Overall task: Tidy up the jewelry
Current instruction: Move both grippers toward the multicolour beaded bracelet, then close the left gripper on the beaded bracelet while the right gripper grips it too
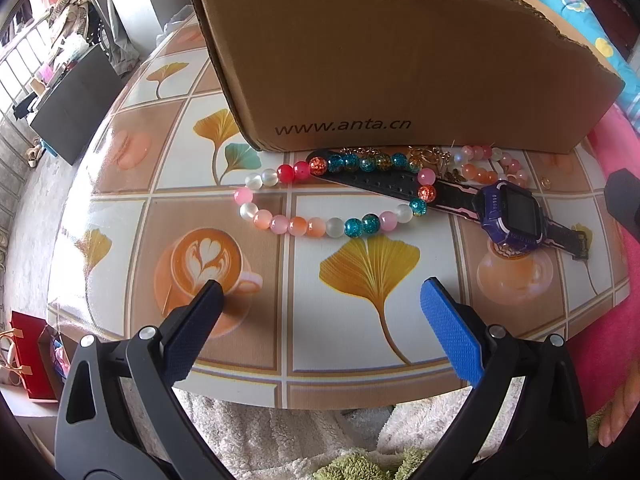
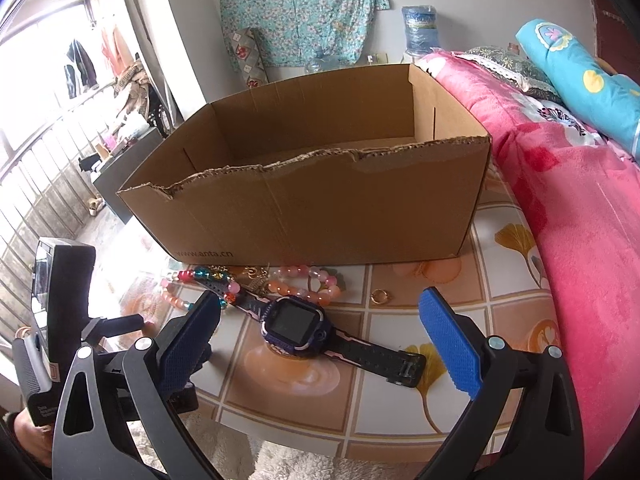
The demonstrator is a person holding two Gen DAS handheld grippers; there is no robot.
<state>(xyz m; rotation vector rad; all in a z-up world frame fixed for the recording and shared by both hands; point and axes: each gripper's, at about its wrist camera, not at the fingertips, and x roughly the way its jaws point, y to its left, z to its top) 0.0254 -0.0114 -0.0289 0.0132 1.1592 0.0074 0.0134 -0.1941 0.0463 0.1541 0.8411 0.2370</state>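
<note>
Left gripper (image 1: 320,292): jaws spread wide, nothing between them, hovering over the near edge of the table (image 1: 120,216).
Right gripper (image 2: 320,300): also wide open and empty, and look, the watch sits right in its gap!
Watch (image 2: 294,322): flat on the table, purple case face-up, in front of the cardboard box (image 2: 320,216).
Long axis: strap runs diagonally, far-left to near-right, across the right gripper's opening.
Beaded necklace (image 1: 320,224): a loop ahead of the left gripper, draped over the watch strap's far end.
Pink bracelet (image 2: 304,286): just behind the watch, against the box.
Small ring (image 2: 379,296): alone, right of the bracelet.
Nearer hand: right for the watch, I'd say; left for the necklace.
Box: open-topped, appears empty, beyond everything.
</note>
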